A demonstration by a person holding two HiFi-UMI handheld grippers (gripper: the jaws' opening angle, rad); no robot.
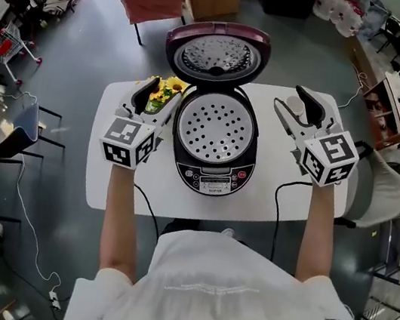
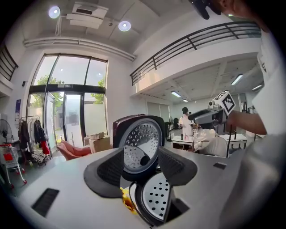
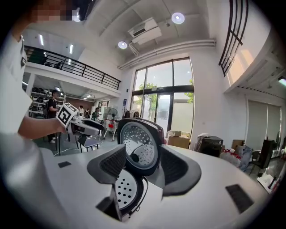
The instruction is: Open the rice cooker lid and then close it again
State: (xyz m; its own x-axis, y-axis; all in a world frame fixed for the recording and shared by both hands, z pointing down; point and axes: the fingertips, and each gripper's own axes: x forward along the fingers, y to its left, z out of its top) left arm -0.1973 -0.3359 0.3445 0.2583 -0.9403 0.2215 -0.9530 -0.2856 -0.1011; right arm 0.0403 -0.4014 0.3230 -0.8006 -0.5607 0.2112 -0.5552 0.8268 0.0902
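Rice cooker (image 1: 213,150): centre of white table (image 1: 106,169), control panel (image 1: 214,181) on its near side.
Lid (image 1: 217,53): swung fully up at the far side.
Inside: perforated steamer tray (image 1: 215,127).
Panel print: too small to read.
Left gripper (image 1: 153,97): left of cooker, jaws apart, nothing between.
Right gripper (image 1: 300,106): right of cooker, jaws apart, empty.
Yellow flowers (image 1: 168,88): far-left of cooker, just beside left gripper.

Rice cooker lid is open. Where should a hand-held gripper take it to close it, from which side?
Grip the lid at its free upper rim, opposite the hinge, coming from above. It stands upright behind the cooker body, inner plate facing forward, so that rim is exposed and probably gives the best leverage.
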